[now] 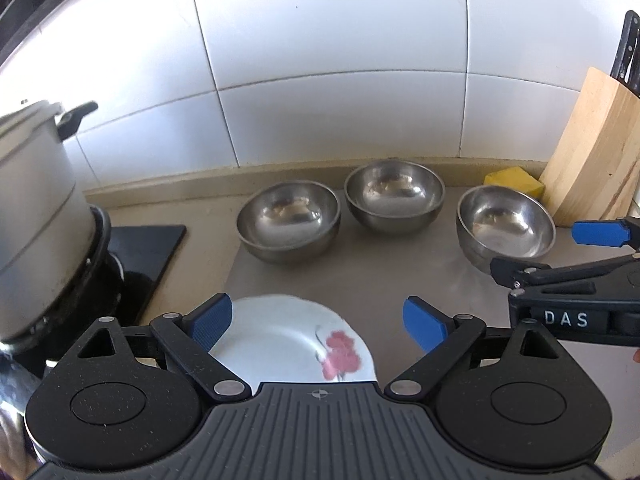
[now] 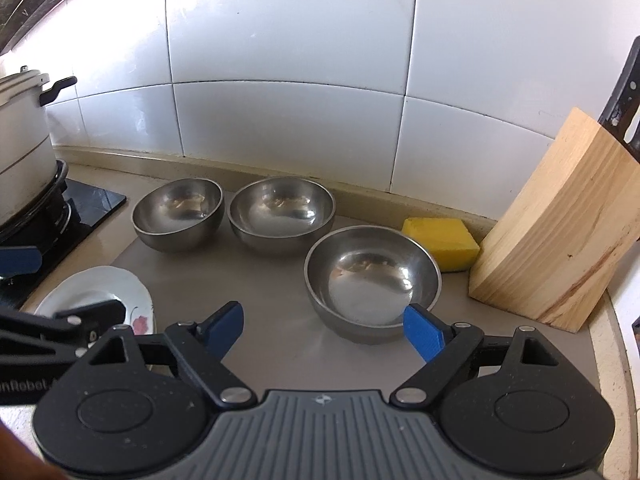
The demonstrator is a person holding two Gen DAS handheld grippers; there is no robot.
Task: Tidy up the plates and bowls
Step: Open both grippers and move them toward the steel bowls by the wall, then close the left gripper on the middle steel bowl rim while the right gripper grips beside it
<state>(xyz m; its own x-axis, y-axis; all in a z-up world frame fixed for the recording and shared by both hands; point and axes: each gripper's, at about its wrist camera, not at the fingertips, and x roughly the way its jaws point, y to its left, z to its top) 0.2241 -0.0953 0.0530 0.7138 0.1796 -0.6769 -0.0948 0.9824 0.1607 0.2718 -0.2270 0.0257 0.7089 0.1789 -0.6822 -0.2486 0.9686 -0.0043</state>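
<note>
Grey counter, three steel bowls, flowered plate; both jaws apart

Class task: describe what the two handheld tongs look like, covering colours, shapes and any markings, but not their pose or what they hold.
Both the left tongs and the right tongs share one design: matte black linkage arms with silver pivot pins, blue textured pads at the tips, two round black housings and a ribbed grey centre plate bearing a small cross emblem. White letters "DAS" mark the side of the right tongs' body. No cables or sleeves are visible.
</note>
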